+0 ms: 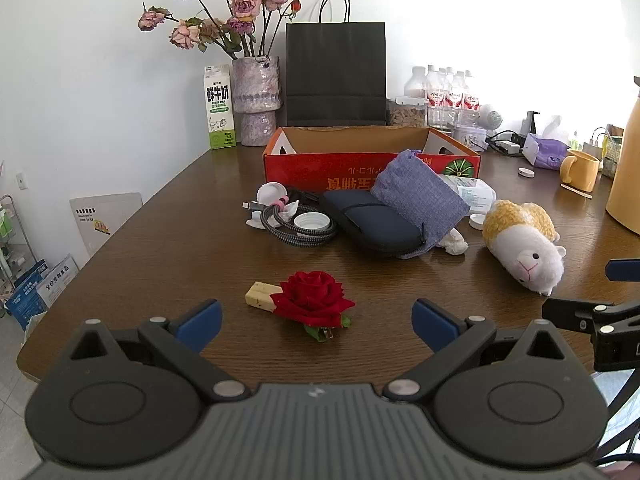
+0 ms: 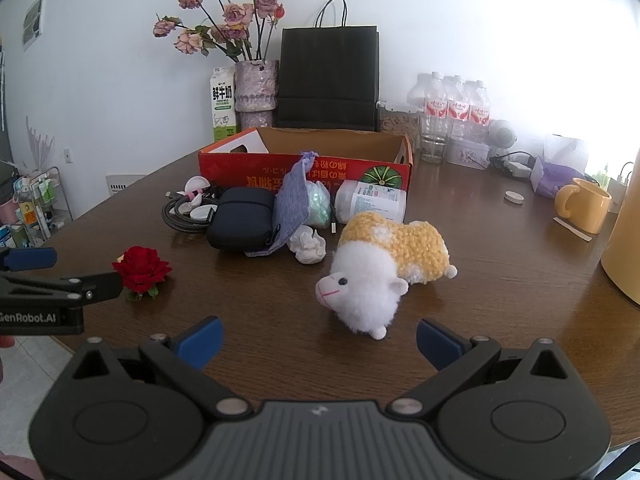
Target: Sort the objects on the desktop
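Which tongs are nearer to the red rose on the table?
The left tongs: the red rose lies just ahead of their open tips. The right tongs sit off to its right, facing the plush sheep.

red rose (image 1: 313,298), plush sheep (image 2: 385,270) on its side

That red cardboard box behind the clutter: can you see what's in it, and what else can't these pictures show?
- Red box floor: hidden by its own front wall, both views.
- Beige block: partly covered by the red rose in the left view; too little shows to name it.
- Right side of the table: washed out by window glare.
- Yellow container: cut off by the right view's edge.
- Bottle labels: too small to read.
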`<state>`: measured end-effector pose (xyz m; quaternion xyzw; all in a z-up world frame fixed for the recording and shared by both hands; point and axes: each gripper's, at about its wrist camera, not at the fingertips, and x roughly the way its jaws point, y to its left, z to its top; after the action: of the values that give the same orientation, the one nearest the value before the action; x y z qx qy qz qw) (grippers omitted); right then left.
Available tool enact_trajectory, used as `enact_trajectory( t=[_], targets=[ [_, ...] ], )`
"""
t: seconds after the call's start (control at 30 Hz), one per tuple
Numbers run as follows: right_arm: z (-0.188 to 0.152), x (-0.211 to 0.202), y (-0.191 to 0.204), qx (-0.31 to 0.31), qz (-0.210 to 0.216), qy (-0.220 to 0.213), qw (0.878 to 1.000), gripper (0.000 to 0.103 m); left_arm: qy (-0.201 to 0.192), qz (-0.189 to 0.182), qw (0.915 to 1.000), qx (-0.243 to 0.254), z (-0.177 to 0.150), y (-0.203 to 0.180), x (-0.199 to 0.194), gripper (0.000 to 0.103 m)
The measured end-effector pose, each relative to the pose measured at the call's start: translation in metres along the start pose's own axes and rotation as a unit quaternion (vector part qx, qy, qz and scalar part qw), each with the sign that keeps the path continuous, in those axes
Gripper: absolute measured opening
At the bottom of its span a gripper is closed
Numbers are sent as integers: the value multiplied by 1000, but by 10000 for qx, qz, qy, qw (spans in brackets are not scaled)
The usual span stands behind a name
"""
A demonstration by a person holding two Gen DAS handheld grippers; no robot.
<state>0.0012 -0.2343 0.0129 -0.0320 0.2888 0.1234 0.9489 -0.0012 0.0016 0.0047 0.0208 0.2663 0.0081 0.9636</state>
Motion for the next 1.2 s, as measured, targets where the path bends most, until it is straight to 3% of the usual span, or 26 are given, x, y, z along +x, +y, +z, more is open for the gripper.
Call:
enact_trajectory(
  t=[0.77,0.83,1.0,1.13,1.2],
  targets=[
    [1,19,-7,41,-94,112,9999,103,125,40,9999,-11,2,3,19,103],
    [1,25,-10,73,-123,129,9998,103,150,20,9999,-2,3,2,27,99],
    [8,40,-17,157,-221,140,9995,103,352,-5,9994,-27,4,0,48,74],
    [19,52,-23,246,-255,151,9993,103,406,-6,9992,-34,7,-2,59,71],
    [25,58,-26,241,-284,148,9992,103,404,0,9992,1,9,-3,62,63]
  ],
)
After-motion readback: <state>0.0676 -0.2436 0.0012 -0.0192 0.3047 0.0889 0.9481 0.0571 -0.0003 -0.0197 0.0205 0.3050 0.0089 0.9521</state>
